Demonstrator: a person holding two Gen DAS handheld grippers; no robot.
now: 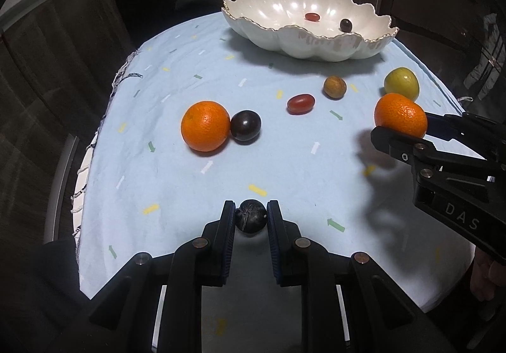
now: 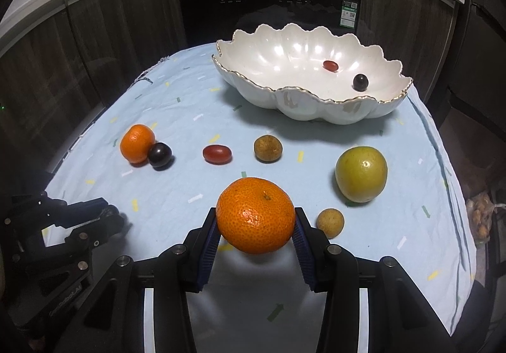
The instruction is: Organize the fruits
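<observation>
Gripping a small, dark, wrinkled round fruit [image 1: 250, 216] between its two ribbed pads, the left gripper [image 1: 250, 220] sits low over the pale blue tablecloth [image 1: 177, 182], which is soft, creased and sprinkled with little yellow, green and white arrows. The right gripper [image 2: 256, 226] is clamped on one orange [image 2: 256, 214] with dimpled, glossy skin, held clear of the cloth.

Counted from near to far, loose on the cloth: one small tan, smooth ball-shaped fruit [image 2: 330, 221] just beside the right gripper's right finger; one large yellow-green apple-like fruit [image 2: 361, 173], smooth and slightly blotched; one brownish, rough-skinned round fruit [image 2: 268, 148]; one red, oblong, shiny cherry tomato [image 2: 217, 153]; one dark purple glossy grape [image 2: 160, 154] touching a second orange [image 2: 137, 143] at the left. That makes two oranges in all, one held and one lying.

Farthest back stands one wide white bowl [image 2: 253, 68], glazed like pearl, with a scalloped, gold-edged rim and fluted walls. Inside it lie two pieces, apart from each other: one red oblong tomato [image 2: 330, 65] and one dark round grape [image 2: 360, 82].

Beyond the table are dark wood-grain cabinet fronts [image 2: 104, 46] and a black appliance door [image 2: 253, 14].
</observation>
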